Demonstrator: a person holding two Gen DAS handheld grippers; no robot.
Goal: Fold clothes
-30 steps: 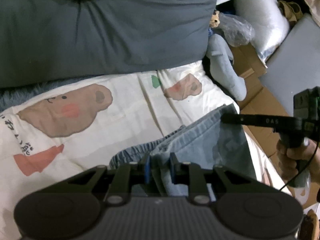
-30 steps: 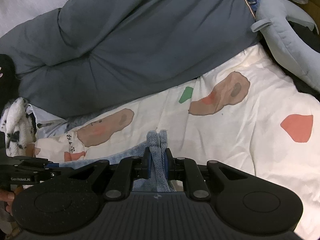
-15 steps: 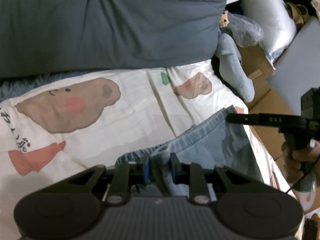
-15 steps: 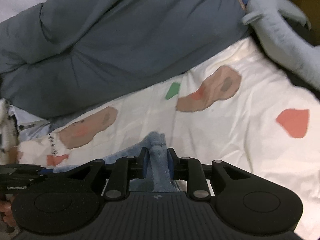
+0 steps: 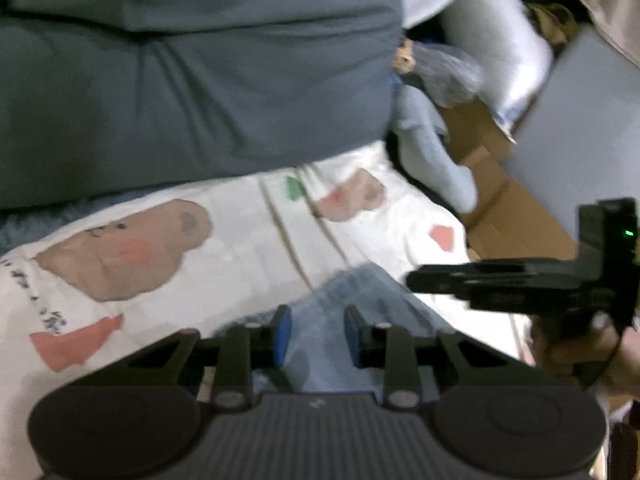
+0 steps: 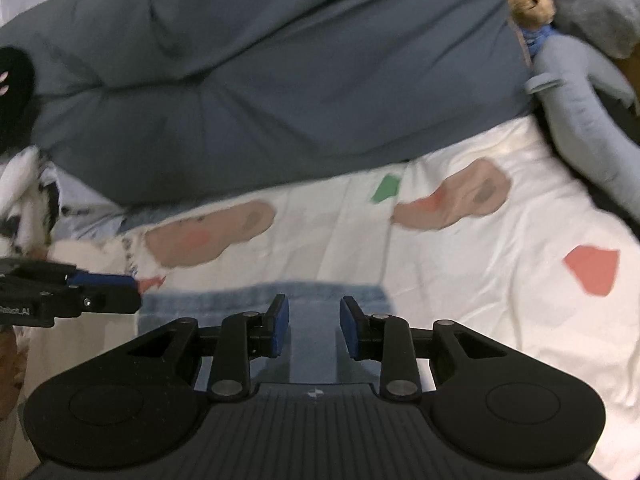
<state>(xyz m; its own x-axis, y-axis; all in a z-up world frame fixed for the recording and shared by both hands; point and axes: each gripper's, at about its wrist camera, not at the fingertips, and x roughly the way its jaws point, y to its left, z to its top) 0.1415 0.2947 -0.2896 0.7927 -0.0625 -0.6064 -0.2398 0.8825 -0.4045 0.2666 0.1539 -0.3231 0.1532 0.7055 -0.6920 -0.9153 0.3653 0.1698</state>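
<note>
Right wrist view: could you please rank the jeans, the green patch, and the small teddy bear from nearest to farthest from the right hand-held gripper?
1. Jeans: directly under the open right hand-held gripper.
2. Green patch: ahead, slightly right, on the sheet.
3. Small teddy bear: far upper right, beyond the grey duvet.

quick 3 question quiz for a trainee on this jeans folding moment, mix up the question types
1. True or false: the left tongs are clamped shut on the jeans.
2. Multiple choice: the jeans lie on (A) a bare wooden floor, (B) a white sheet printed with cartoon bears, (C) a cardboard box.
3. Fill in: the right tongs have their blue pads ____.

Key
1. False: both pads stand apart, with denim showing between them, not pinched.
2. B
3. Open (apart), above the flat denim edge.
</note>
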